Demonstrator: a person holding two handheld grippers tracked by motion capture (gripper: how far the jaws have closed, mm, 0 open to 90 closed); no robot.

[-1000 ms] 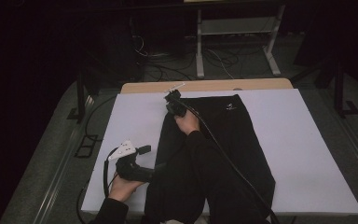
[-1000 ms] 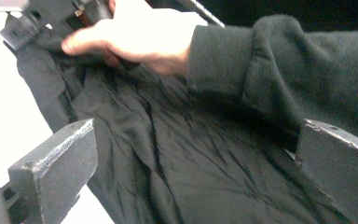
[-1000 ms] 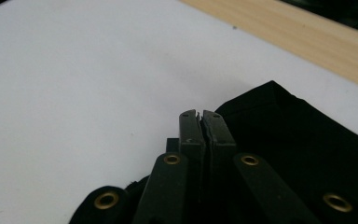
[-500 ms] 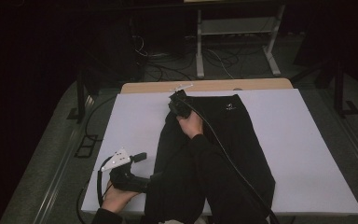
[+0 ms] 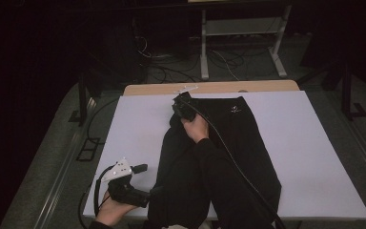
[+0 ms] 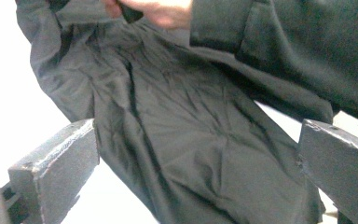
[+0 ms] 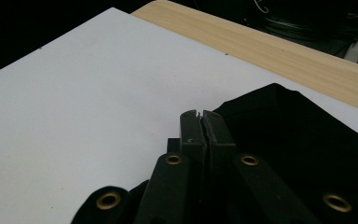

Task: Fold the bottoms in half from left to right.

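Observation:
A black garment (image 5: 248,143) lies spread on the white tabletop (image 5: 314,157). My right gripper (image 5: 181,102) is at the garment's far left corner, a hand around it and a black sleeve lying over the cloth. In the right gripper view its jaws (image 7: 200,115) are pressed together, with black cloth (image 7: 298,130) bunched around and beside them. My left gripper (image 5: 147,180) is held low at the table's near left edge, open, pointing toward the garment's near left side. In the left gripper view the wide jaws (image 6: 198,126) frame the wrinkled cloth (image 6: 182,140) without touching it.
A strip of bare wood (image 5: 219,88) runs along the table's far edge. Behind it stand a metal frame (image 5: 240,28) and cables on the dark floor. A cable (image 5: 238,167) trails from the right gripper across the garment. White surface lies bare on both sides of the cloth.
My left gripper has drawn back toward the near left edge of the table. The right gripper has shifted slightly right at the garment's far corner, still shut.

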